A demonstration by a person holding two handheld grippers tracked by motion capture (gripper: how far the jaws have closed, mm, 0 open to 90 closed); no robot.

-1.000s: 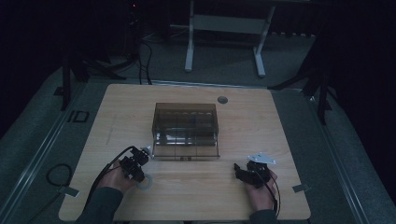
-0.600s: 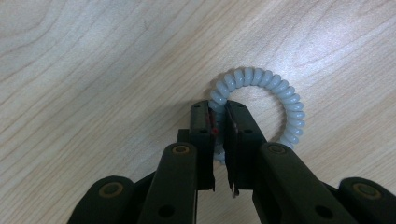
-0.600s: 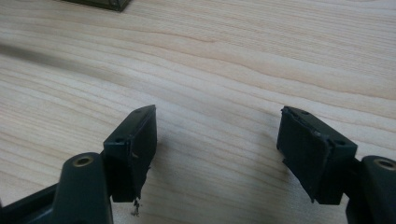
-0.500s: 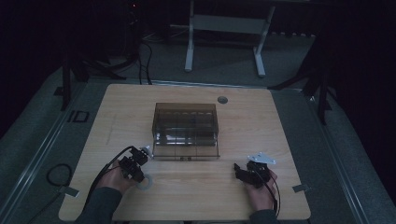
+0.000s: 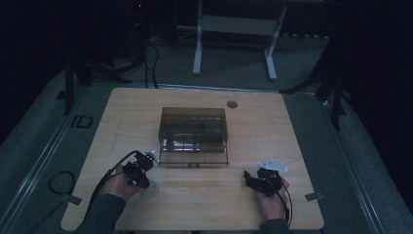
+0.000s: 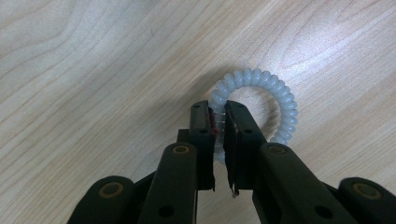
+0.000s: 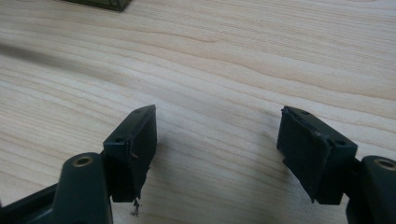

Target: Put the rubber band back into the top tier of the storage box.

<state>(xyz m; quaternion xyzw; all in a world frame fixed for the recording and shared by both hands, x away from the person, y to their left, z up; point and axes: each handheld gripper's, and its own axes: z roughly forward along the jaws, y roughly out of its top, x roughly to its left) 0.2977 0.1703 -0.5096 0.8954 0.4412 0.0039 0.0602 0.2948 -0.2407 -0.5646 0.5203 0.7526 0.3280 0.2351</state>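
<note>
A pale, translucent coiled hair tie (image 6: pixel 261 105) lies flat on the wooden table (image 5: pixel 204 200). My left gripper (image 6: pixel 218 108) is shut on the near-left part of that ring, its two black jaws pinching the coil. From above the hair tie (image 5: pixel 151 188) appears as a small white ring just right of the left gripper (image 5: pixel 139 171), near the table's front left. My right gripper (image 7: pixel 217 122) stands open over bare wood, nothing between its fingers; from above the right gripper (image 5: pixel 255 183) sits near the front right.
A smoky transparent plastic box (image 5: pixel 194 135) with inner compartments stands in the middle of the table, behind both grippers. A small round grommet (image 5: pixel 232 104) sits at the far edge. Cables trail from each gripper toward the front edge.
Almost nothing has moved; both hands hold about the same places as a second ago.
</note>
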